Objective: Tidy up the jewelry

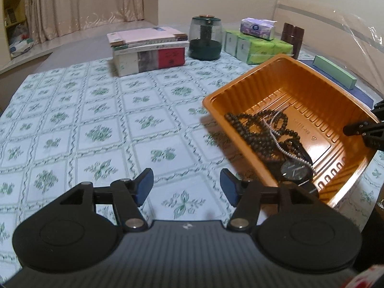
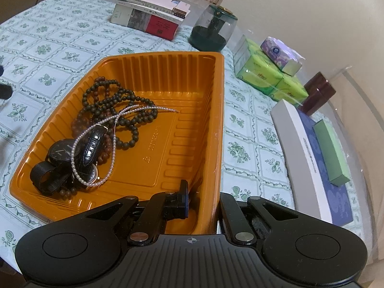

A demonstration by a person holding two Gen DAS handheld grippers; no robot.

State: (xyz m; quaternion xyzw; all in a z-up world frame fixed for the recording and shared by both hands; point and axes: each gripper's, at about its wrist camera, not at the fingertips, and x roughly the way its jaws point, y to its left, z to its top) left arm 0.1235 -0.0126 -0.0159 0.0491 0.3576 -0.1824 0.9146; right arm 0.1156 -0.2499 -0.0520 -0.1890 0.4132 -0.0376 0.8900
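A: Orange plastic, thin and ribbed: that tray (image 2: 168, 72) will flex, and the right gripper (image 2: 204, 204) has its fingers pinched on the near wall, one finger inside and one outside.

B: And the left gripper (image 1: 186, 182)?

A: Its blue-padded fingers (image 1: 145, 180) are spread with nothing between them, over bare flowered tabletop (image 1: 96, 120), just left of the tray's corner.

B: Where is the jewelry?

A: All heaped in the tray's left half. Nearest lies a black watch (image 2: 61, 152) with a looped fabric strap, partly over a second watch with a glossy leather strap (image 2: 93, 144). A pearl strand (image 2: 112, 124) is draped across both and the dark wooden bead strings (image 2: 112, 98) behind.

B: How will they handle?

A: My guess: everything is light. Pearls are limp, slippery and tangled, so lift them slowly by a free loop. The watch is stiffer; take it by the strap loop.

B: Further back?

A: Stacked books (image 1: 148, 50), a green glass jar (image 1: 205, 38), tissue packs (image 1: 259, 45).
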